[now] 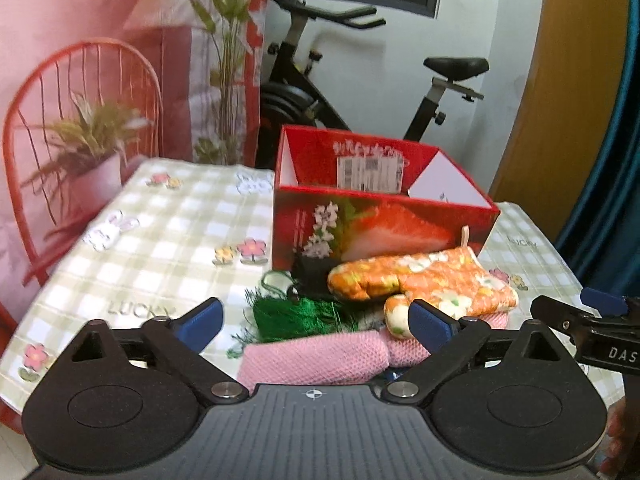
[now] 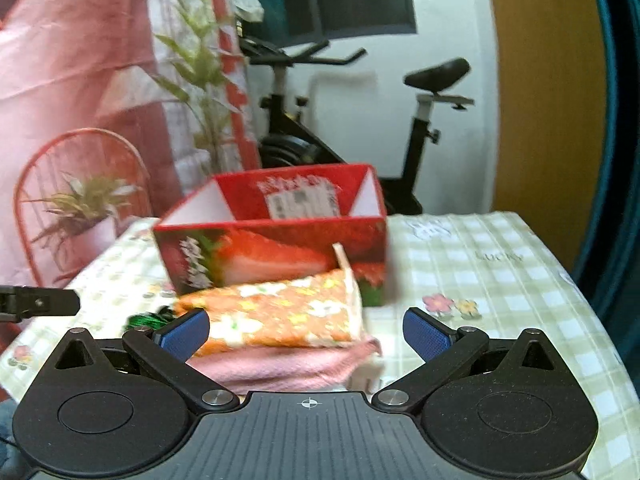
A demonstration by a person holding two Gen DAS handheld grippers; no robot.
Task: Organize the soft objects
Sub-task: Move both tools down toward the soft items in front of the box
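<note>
Both grippers, left (image 1: 316,322) and right (image 2: 306,332), are wide open and hold nothing. The orange flowery oven mitt (image 1: 424,282) lies on the folded pink cloth (image 1: 316,360), before the red cardboard box (image 1: 372,224).

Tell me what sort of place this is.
Most likely a room in a home: an exercise bike by the wall, a red chair, and a table under a checked tablecloth printed with flowers.
</note>
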